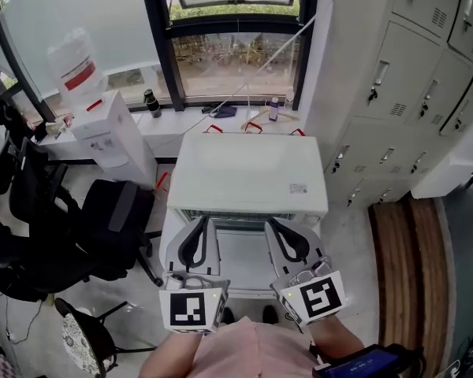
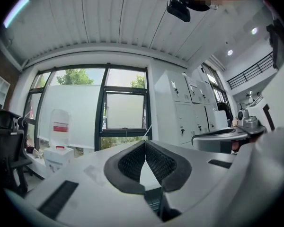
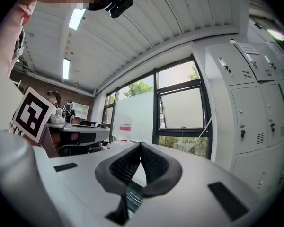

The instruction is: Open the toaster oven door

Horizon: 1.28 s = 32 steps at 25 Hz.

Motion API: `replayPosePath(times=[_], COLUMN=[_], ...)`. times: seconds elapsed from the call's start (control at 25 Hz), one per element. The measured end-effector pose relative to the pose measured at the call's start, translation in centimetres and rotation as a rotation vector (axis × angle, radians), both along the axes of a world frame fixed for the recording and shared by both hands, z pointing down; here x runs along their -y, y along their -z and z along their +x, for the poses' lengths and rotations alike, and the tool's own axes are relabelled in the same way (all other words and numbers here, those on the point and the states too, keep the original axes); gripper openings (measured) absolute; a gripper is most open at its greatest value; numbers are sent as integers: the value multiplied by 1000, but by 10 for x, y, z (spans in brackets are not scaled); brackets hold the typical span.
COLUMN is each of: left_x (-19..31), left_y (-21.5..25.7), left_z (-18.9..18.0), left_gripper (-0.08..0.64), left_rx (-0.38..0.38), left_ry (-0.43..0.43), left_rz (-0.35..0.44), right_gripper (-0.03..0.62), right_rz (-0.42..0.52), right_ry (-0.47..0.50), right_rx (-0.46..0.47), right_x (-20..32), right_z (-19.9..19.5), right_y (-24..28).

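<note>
The white toaster oven [image 1: 248, 172] stands below the window, seen from above. Under its front edge runs a slatted strip [image 1: 236, 217], and a pale flat panel [image 1: 243, 262] lies lower between my grippers; whether that panel is the door I cannot tell. My left gripper [image 1: 202, 220] and right gripper [image 1: 273, 222] point at the oven's front, side by side and apart. Both are shut, black pads tip to tip with nothing between them, as the left gripper [image 2: 145, 142] and right gripper [image 3: 140, 144] show in their own views. A dark grille [image 2: 154, 200] peeks through below the left pads.
A water dispenser [image 1: 102, 136] with its bottle stands left of the oven, a black office chair [image 1: 71, 227] nearer. Grey lockers [image 1: 410, 77] line the right side, with a wooden bench [image 1: 410, 266] below. Small bottles sit on the window sill [image 1: 221, 116]. A patterned stool [image 1: 83, 337] is at lower left.
</note>
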<state>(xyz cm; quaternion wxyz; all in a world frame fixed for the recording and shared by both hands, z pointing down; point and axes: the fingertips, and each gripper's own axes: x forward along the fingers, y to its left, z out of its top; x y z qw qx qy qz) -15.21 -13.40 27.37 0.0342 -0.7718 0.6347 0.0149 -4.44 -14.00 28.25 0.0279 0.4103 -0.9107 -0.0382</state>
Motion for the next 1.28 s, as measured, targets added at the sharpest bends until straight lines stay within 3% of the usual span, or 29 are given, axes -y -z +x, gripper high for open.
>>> replayPosePath(times=[0.2, 0.36, 1.28], left_x=[1, 0, -11], left_y=[6, 11, 10], left_z=[3, 13, 28], left_gripper=[14, 14, 14], left_rx=[11, -27, -23], left_ry=[8, -14, -48], left_rz=[-7, 12, -2], right_gripper=[2, 2, 2], right_rz=[23, 49, 21], right_ry=[-11, -23, -24], right_rx=[8, 39, 35], right_x=[0, 1, -13], right_z=[2, 5, 12], right_y=[8, 15, 8])
